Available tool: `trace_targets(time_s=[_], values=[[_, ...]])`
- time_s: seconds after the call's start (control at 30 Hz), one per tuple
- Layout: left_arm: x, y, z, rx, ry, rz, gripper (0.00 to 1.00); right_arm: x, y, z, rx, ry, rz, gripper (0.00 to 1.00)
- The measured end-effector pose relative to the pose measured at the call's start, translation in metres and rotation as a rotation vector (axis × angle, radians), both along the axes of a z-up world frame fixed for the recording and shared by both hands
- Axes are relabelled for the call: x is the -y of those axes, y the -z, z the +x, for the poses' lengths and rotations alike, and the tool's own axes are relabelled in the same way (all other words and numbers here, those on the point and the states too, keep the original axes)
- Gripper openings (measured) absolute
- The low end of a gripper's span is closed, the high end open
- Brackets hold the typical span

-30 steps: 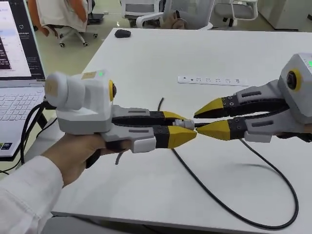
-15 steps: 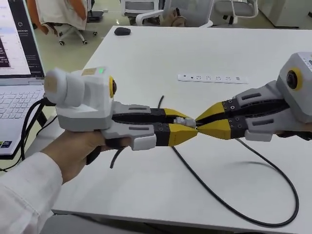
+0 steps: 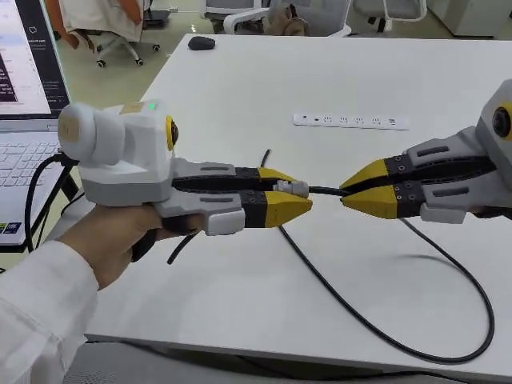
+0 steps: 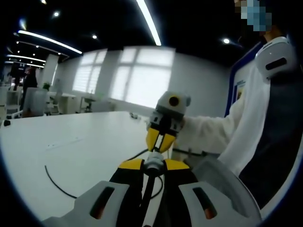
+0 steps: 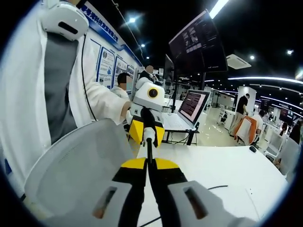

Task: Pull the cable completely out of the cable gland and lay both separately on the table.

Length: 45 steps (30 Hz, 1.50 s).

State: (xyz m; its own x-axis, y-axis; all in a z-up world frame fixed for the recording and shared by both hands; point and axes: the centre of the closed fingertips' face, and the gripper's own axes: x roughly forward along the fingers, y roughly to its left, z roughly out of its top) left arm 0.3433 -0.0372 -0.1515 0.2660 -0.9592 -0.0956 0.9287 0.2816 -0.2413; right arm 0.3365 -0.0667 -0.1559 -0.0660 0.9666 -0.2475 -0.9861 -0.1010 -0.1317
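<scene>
In the head view, a hand [image 3: 120,236] holds the left gripper [image 3: 299,195] above the white table [image 3: 240,104]. Its yellow jaws are pinching the small pale cable gland [image 3: 291,189]. The right gripper [image 3: 344,196] comes in from the right side. Its jaws are pressed together on the black cable [image 3: 324,191], just beside the gland. A short bit of cable shows between the two grippers, so the tips are near each other but not touching. The rest of the cable hangs down to the table and makes a big loop toward the near edge. A white power strip [image 3: 350,122] lies farther back on the table, and a dark mouse [image 3: 201,43] sits at the far end. A laptop [image 3: 24,160] is open on the left. In the left gripper view, the gland [image 4: 154,161] sits tight between the two yellow jaws of the left gripper [image 4: 153,166]. The cable [image 4: 154,152] goes straight from it to the right gripper [image 4: 156,148], which is closed on it. In the right gripper view, the jaws of the right gripper [image 5: 148,163] are squeezed shut on the cable [image 5: 149,150]. The cable runs up to the gland [image 5: 148,135], which the left gripper [image 5: 148,138] holds. The laptop [image 5: 191,106] shows behind it.
</scene>
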Motion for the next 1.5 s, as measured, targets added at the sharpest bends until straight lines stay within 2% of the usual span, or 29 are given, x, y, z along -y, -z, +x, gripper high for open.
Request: trace_targets(time_s=[0.43, 0.83, 1.0, 1.1, 1.2, 1.3, 1.5], values=[[-0.017, 0.003, 0.002, -0.012, -0.042, 0.002, 0.17, 0.029, 0.013, 0.008, -0.033, 0.085, -0.022, 0.04], [-0.016, 0.002, 0.005, -0.001, -0.05, 0.006, 0.17, 0.03, 0.018, 0.01, -0.052, 0.109, -0.021, 0.04], [-0.013, 0.0, 0.004, 0.004, -0.041, 0.007, 0.17, 0.03, 0.022, 0.013, -0.039, 0.122, -0.032, 0.05], [-0.01, 0.0, 0.004, 0.011, -0.038, 0.009, 0.17, 0.023, 0.015, 0.016, -0.048, 0.141, 0.018, 0.12], [-0.01, 0.002, 0.007, 0.016, -0.05, 0.018, 0.17, 0.013, 0.008, 0.015, -0.007, 0.13, 0.03, 0.17], [-0.009, 0.002, 0.007, 0.012, -0.044, 0.014, 0.17, 0.002, 0.001, 0.017, 0.012, 0.121, 0.041, 0.22], [-0.007, -0.001, 0.005, 0.02, -0.035, 0.011, 0.17, -0.016, -0.006, 0.011, 0.035, 0.059, 0.041, 0.21]])
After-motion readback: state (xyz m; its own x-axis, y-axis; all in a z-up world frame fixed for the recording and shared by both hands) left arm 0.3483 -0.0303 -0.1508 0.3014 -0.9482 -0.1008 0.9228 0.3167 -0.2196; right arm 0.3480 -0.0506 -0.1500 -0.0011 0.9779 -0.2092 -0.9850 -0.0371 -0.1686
